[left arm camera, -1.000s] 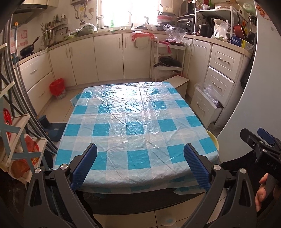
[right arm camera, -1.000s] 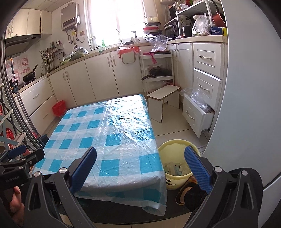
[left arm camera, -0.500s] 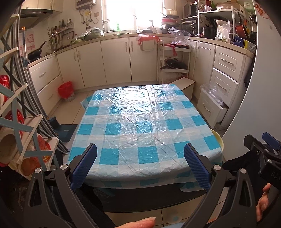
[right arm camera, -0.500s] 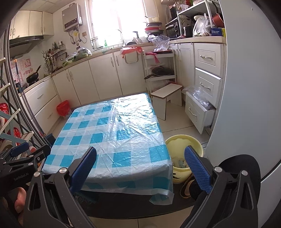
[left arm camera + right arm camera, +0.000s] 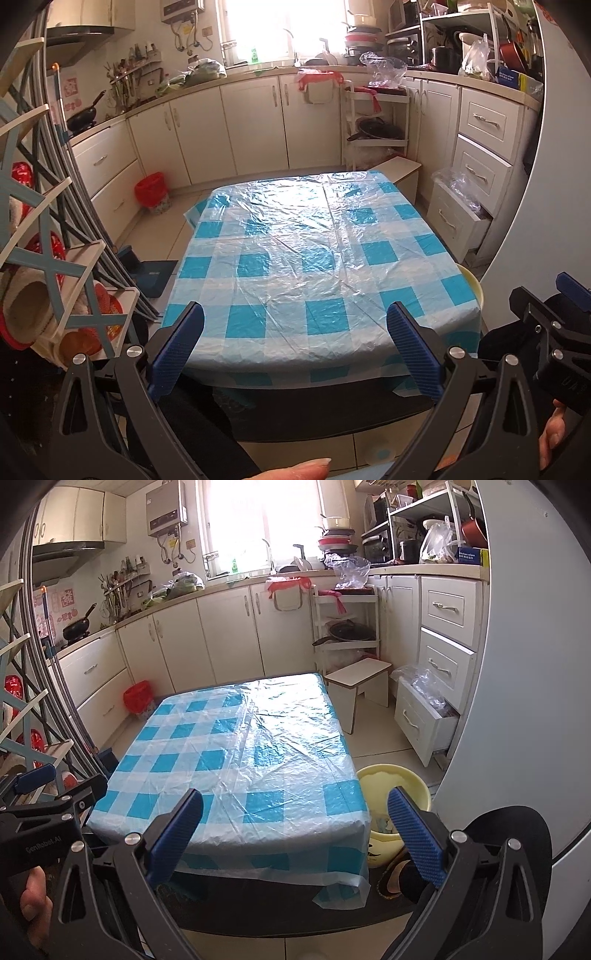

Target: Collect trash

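Note:
A low table [image 5: 317,258] [image 5: 240,760] wears a blue-and-white checked cloth under clear plastic, with nothing lying on it. A yellow bin [image 5: 395,786] stands on the floor at the table's right corner, with scraps inside; only its rim [image 5: 471,284] shows in the left wrist view. My left gripper [image 5: 295,347] hangs open before the table's near edge, nothing between its blue pads. My right gripper [image 5: 295,830] is open too, held near the table's front right corner, left of the bin. Each gripper shows at the other view's edge.
White cabinets [image 5: 255,122] line the far wall. A red bin [image 5: 151,192] sits on the floor at the left. A small white stool [image 5: 360,688] and a half-open drawer [image 5: 424,723] stand to the right. A blue-and-white rack [image 5: 44,266] crowds the left side.
Both grippers have drawn back and upward from the table, so it looks smaller and farther. A fingertip has come into the bottom of the left wrist view. Both stay open.

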`<state>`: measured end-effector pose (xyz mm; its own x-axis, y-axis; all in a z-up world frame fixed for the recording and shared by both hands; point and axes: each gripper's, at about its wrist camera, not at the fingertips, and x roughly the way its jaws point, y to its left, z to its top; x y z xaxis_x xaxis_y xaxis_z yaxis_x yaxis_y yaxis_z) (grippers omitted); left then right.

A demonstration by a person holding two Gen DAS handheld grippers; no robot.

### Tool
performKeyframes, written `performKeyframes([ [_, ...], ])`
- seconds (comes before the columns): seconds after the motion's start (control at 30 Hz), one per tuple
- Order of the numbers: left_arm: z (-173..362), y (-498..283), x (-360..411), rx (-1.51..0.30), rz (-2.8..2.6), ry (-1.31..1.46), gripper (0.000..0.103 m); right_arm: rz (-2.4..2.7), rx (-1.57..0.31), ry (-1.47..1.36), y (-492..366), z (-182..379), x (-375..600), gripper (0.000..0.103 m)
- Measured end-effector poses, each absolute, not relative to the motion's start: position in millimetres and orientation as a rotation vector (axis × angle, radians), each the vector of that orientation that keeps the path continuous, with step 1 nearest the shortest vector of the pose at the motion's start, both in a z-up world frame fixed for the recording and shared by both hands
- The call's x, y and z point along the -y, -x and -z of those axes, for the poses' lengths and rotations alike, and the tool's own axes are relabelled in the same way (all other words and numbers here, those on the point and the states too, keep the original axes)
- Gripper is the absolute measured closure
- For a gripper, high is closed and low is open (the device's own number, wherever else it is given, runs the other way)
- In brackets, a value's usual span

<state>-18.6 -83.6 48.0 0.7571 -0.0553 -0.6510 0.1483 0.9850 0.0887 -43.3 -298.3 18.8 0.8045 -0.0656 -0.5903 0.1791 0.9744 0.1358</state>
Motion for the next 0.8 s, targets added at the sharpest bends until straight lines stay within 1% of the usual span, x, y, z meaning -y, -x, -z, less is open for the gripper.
performKeyframes([
  [0.8,-54.2,23.9,81.4,-0.706,0.089,-0.147,0.008,0.114,-0.627,-0.169,45.5,-17.6,293.3,0.007],
])
